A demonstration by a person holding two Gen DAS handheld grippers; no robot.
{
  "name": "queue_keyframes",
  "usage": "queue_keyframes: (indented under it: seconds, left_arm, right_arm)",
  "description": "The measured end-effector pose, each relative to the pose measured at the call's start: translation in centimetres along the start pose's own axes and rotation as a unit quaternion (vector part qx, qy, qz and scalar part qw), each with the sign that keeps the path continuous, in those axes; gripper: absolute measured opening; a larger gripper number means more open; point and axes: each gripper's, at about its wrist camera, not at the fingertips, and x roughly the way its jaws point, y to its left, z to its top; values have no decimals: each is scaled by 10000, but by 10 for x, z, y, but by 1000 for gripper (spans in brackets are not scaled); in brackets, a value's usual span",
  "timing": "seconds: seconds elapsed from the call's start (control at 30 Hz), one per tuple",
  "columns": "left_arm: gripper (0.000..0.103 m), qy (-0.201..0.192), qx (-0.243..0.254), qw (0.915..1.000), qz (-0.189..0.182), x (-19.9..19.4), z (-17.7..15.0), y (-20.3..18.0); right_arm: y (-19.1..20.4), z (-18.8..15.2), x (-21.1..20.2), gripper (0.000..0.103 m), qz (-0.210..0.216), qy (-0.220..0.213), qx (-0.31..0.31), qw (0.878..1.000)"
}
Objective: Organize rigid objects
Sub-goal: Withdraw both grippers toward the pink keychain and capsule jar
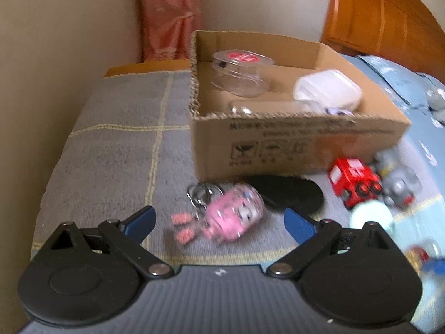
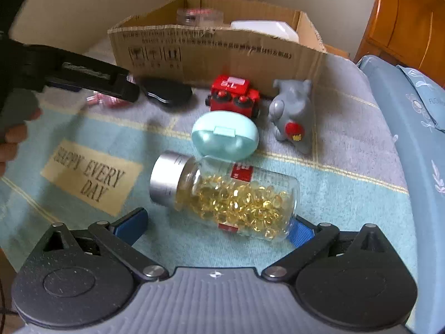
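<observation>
Closing on two things at once: my left gripper, spread wide, frames the pink keychain at lower centre; my right gripper, also spread, straddles the bottle. I'd grip each mid-body, then carry them to the box above.

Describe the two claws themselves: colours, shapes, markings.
Both look alike. The left claw has blue fingertips on black linkage bars with silver pivot screws, two round black discs at the base and a ribbed grey body bearing a small white mark. The right claw has the same blue fingertips, black bars, discs and ribbed grey body. No cables or sleeves are clearly visible.
</observation>
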Motion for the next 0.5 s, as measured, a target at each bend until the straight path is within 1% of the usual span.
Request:
queue_keyframes:
  seconds: [0.13,0.17,0.33,0.5]
  left_arm:
    - [99,8,-136,9997,222,13,5,1]
    - [99,-19,-169,9996,217,13,5,3]
    - [100,15,-230,9991,345,9,-1,11]
    - [100,13,-156,9980,618,-1,-16,21]
  right_arm:
    - [-2,-3,-1,103,3,-86,-19,10000]
    - [-1,-4,-1,103,2,-114,-26,9999]
    - [-2,-7,-1,103,21,-221,-50,9997]
    - [1,-9,-2,103,37,-270,-79,9996]
